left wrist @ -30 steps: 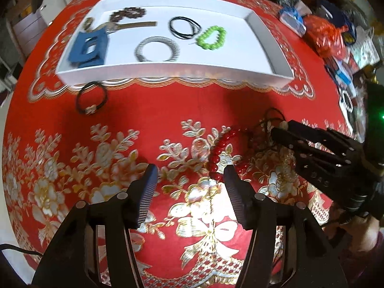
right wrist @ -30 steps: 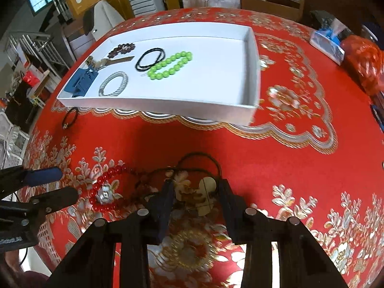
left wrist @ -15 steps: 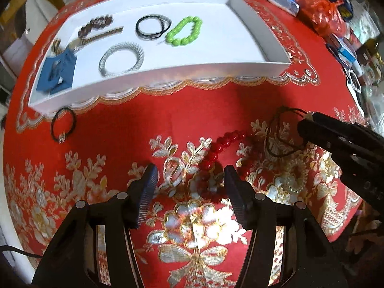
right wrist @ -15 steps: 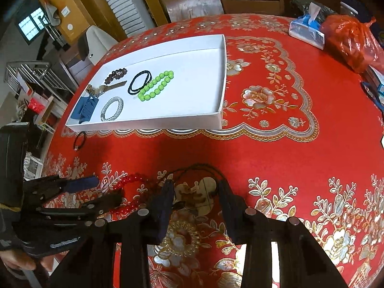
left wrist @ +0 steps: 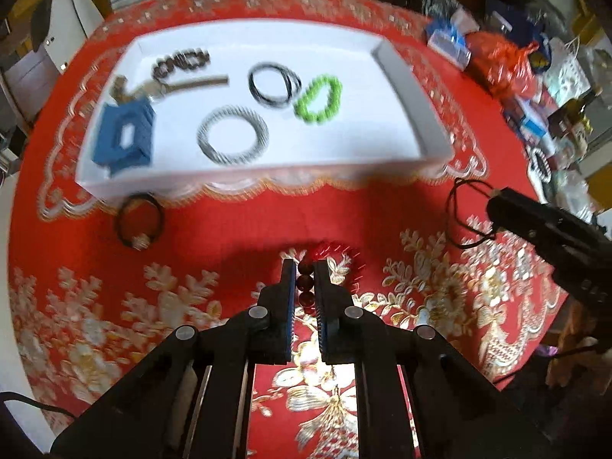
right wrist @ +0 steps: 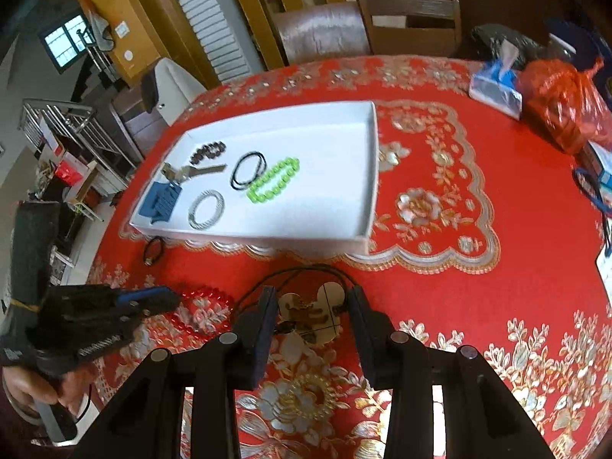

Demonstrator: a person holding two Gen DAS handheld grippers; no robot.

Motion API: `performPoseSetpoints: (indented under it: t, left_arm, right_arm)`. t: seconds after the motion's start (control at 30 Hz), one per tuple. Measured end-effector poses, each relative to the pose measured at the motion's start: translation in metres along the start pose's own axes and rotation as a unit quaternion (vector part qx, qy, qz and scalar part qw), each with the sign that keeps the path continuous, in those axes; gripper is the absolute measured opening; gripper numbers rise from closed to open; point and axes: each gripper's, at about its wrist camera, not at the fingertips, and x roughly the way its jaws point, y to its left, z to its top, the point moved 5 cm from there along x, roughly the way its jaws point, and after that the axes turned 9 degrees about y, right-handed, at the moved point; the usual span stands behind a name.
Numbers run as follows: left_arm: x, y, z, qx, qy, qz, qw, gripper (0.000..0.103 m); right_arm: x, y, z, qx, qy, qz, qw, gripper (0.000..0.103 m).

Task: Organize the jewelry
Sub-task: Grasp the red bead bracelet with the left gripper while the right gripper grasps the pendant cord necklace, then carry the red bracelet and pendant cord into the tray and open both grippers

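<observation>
My left gripper (left wrist: 305,267) is shut on the red bead bracelet (left wrist: 329,251), which lies on the red tablecloth; it also shows in the right wrist view (right wrist: 208,294) beside the left gripper (right wrist: 174,300). My right gripper (right wrist: 310,298) is open around a black cord necklace (right wrist: 306,269) with a gold pendant (right wrist: 306,311); in the left wrist view the cord (left wrist: 459,214) hangs at the right gripper's tip (left wrist: 495,201). The white tray (left wrist: 413,88) holds a green bead bracelet (left wrist: 319,101), black rings (left wrist: 273,84), a silver bangle (left wrist: 232,139) and a blue piece (left wrist: 124,137).
A black bracelet with a charm (left wrist: 138,222) lies on the cloth in front of the tray's left corner. Bags, boxes and a tissue pack (right wrist: 495,88) crowd the table's right side. A chair (right wrist: 409,25) stands behind the table.
My left gripper has closed on the red bead bracelet. The right gripper has risen a little, with the black cord still between its fingers.
</observation>
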Motion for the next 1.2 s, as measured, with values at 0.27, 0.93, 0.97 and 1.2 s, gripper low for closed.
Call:
performPoseSetpoints:
  t: [0.27, 0.93, 0.97, 1.2]
  left_arm:
    - [-0.056, 0.022, 0.015, -0.013, -0.037, 0.000, 0.9992, 0.008]
    - [-0.072, 0.020, 0.099, 0.003, -0.077, 0.055, 0.9955, 0.008]
    - [-0.070, 0.018, 0.103, 0.004, -0.076, 0.057, 0.9955, 0.008]
    - [-0.048, 0.009, 0.145, 0.005, -0.063, 0.071, 0.9955, 0.008]
  right_arm:
    - [-0.008, 0.021, 0.024, -0.019, -0.018, 0.004, 1.000, 0.037]
    - [0.012, 0.017, 0.084, -0.024, -0.016, -0.004, 1.000, 0.037]
    - [0.015, 0.014, 0.089, -0.023, -0.015, -0.004, 1.000, 0.037]
    - [0.035, -0.002, 0.121, -0.012, -0.011, 0.006, 1.000, 0.037]
